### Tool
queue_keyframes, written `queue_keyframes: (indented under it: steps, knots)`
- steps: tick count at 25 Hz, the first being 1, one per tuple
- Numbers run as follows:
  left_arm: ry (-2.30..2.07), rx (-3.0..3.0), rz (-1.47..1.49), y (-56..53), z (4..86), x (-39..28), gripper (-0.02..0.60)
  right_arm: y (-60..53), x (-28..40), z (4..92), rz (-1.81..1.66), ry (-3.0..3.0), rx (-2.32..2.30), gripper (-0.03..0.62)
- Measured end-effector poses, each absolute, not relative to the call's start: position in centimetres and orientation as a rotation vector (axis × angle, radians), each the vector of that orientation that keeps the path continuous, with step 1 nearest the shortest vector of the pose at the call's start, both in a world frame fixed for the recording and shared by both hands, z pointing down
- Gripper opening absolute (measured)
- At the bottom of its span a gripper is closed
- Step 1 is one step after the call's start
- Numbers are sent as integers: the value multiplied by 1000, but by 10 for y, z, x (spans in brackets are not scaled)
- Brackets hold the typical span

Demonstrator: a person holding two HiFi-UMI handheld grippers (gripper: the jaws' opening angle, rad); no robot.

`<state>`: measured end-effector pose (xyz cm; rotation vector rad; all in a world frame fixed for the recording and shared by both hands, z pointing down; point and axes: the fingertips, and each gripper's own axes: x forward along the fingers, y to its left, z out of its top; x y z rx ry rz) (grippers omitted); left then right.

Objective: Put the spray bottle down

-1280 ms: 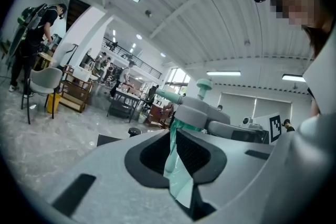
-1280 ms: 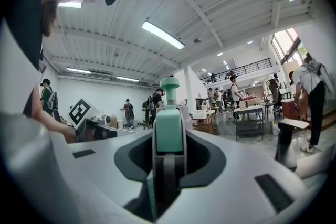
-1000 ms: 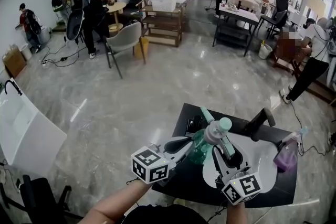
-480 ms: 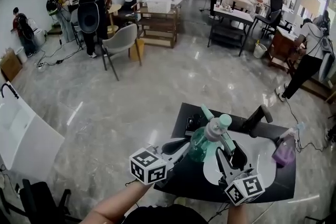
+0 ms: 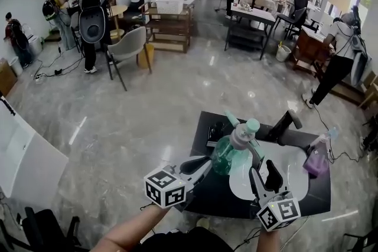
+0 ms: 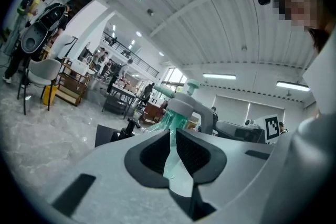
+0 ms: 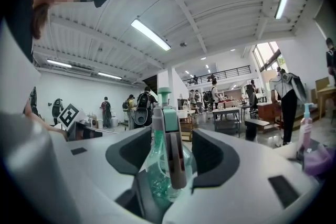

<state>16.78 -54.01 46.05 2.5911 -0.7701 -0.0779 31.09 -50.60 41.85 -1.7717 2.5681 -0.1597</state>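
Observation:
A green spray bottle (image 5: 223, 155) with a grey-and-mint head hangs tilted over the black table (image 5: 204, 127). My left gripper (image 5: 207, 163) reaches in from the left and is shut on the bottle's body. In the left gripper view the pads (image 6: 197, 150) pinch the green bottle (image 6: 176, 113). My right gripper (image 5: 264, 169) sits lower right of the bottle, a little apart from it, and its jaws are opening. In the right gripper view the bottle (image 7: 167, 160) and its trigger stand between the wide pads (image 7: 215, 152) without touching them.
A white rounded tray (image 5: 289, 177) lies on the table under the right gripper. A purple spray bottle (image 5: 316, 159) stands at the table's right edge, and a black handle-like item (image 5: 283, 125) is at the back. A white panel (image 5: 26, 159) stands on the left; people and furniture are far behind.
The right gripper's jaws have spread off the bottle's head and drawn back toward me. The left gripper still holds the bottle, shifted slightly.

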Motion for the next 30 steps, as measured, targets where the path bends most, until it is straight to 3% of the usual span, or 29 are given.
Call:
queue_keyframes:
  steps: [8, 11, 16, 30]
  knots:
    - [-727, 2589, -65, -514, 464, 152, 34, -472, 306, 418, -167, 2448, -1869, 205]
    - [-713, 2583, -54, -500, 467, 142, 34, -456, 302, 422, -171, 2405, -1908, 91]
    - [-696, 2569, -30, -482, 480, 126, 34, -434, 285, 442, -239, 2387, -1949, 30]
    - [-677, 2569, -17, -424, 480, 104, 34, -373, 238, 459, -304, 2452, -1925, 12]
